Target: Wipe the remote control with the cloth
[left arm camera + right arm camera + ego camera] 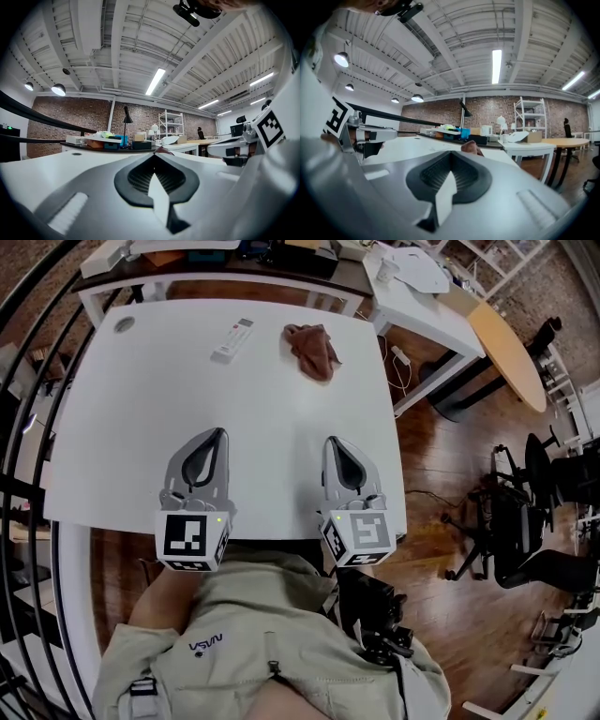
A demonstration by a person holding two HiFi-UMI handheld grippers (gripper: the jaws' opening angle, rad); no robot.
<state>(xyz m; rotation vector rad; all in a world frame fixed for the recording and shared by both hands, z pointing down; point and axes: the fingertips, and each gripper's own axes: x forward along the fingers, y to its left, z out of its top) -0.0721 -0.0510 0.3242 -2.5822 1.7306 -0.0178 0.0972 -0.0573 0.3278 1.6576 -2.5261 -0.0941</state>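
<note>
our left gripper and right gripper both closed tight on nothing, side by side over the near part of our white table, white remote control near the far edge, crumpled reddish-brown cloth near its right, not touching

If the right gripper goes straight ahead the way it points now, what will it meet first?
Probably the brown cloth, which lies nearly in line beyond the right gripper, across bare table; depth is unclear.
</note>
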